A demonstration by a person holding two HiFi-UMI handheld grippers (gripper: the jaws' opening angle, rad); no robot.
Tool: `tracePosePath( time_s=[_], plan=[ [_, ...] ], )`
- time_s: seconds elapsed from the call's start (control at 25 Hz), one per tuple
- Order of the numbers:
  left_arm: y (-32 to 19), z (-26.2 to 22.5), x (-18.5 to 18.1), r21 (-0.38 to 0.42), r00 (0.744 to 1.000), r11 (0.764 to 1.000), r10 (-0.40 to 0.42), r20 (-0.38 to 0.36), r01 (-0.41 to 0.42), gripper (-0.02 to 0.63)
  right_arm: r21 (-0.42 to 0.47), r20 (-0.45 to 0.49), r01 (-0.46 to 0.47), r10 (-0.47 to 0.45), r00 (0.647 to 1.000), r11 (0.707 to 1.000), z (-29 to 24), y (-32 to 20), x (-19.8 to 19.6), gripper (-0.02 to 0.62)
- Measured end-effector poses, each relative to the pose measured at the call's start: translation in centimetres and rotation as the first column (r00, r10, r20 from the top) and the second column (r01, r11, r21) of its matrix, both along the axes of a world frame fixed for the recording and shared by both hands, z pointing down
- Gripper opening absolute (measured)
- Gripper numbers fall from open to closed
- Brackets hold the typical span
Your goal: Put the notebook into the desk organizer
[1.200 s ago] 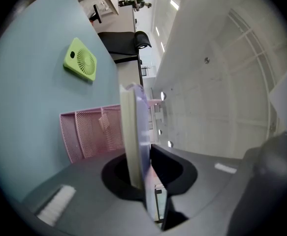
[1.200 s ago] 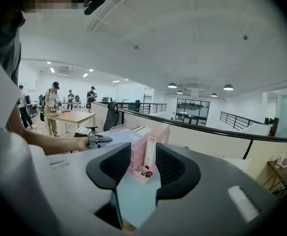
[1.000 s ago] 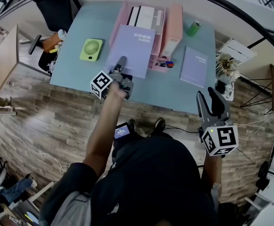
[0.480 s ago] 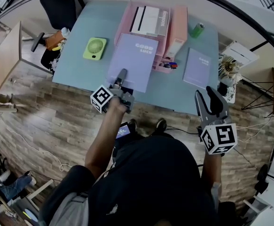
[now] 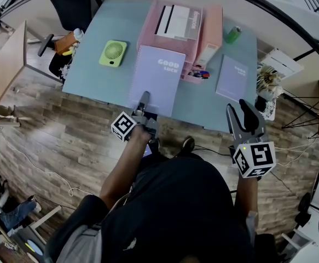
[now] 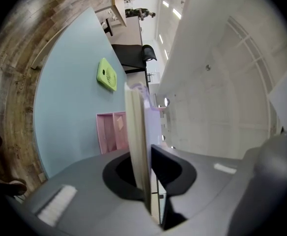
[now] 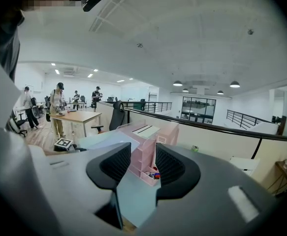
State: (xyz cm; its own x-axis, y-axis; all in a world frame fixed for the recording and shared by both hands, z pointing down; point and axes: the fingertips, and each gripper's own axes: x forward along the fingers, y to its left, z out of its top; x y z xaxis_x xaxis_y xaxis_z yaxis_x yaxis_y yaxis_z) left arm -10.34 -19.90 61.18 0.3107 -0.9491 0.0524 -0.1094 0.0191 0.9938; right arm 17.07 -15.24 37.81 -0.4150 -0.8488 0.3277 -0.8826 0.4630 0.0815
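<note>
My left gripper (image 5: 143, 98) is shut on the near edge of a lavender notebook (image 5: 158, 76) printed "GOOD LUCK", held flat just above the table's front edge. In the left gripper view the notebook (image 6: 136, 132) runs edge-on between the jaws of that gripper (image 6: 145, 166). The pink desk organizer (image 5: 209, 29) stands at the back of the table, with white books lying on top. A second lavender notebook (image 5: 232, 77) lies flat at the right. My right gripper (image 5: 241, 114) hangs open and empty off the table's front right corner, and the right gripper view shows this gripper (image 7: 143, 163) facing the organizer (image 7: 150, 136).
A green handheld fan (image 5: 113, 53) lies on the light blue table (image 5: 102, 81) to the left of the organizer. A green can (image 5: 233, 34) stands at the back right. Pens sit in the organizer's small front tray (image 5: 198, 74). Black chairs and other desks stand beyond the table.
My left gripper has drawn the notebook toward me, away from the organizer and a little lower. The right gripper has stayed where it was.
</note>
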Motion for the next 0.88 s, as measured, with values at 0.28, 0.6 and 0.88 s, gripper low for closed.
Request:
tracePosePath(
  time_s=[0.28,0.6,0.88],
  plan=[
    [1.1,2.0,-0.4,-0.025,1.0,0.999,-0.021,0.02,0.021,0.086,-0.011,-0.006,0.0,0.0,1.0,1.0,0.4,0.0,0.1,0.155],
    [0.8,5.5,-0.2,-0.064,1.0,0.998,-0.017,0.009,0.018,0.086,-0.025,-0.016,0.009,-0.009,1.0,1.0,0.8,-0.1,-0.4,0.155],
    [1.0,6.9,0.3,-0.085,1.0,0.996,-0.008,0.005,0.009,0.086,-0.035,-0.023,0.01,-0.011,1.0,0.999,1.1,-0.4,-0.4,0.155]
  ],
)
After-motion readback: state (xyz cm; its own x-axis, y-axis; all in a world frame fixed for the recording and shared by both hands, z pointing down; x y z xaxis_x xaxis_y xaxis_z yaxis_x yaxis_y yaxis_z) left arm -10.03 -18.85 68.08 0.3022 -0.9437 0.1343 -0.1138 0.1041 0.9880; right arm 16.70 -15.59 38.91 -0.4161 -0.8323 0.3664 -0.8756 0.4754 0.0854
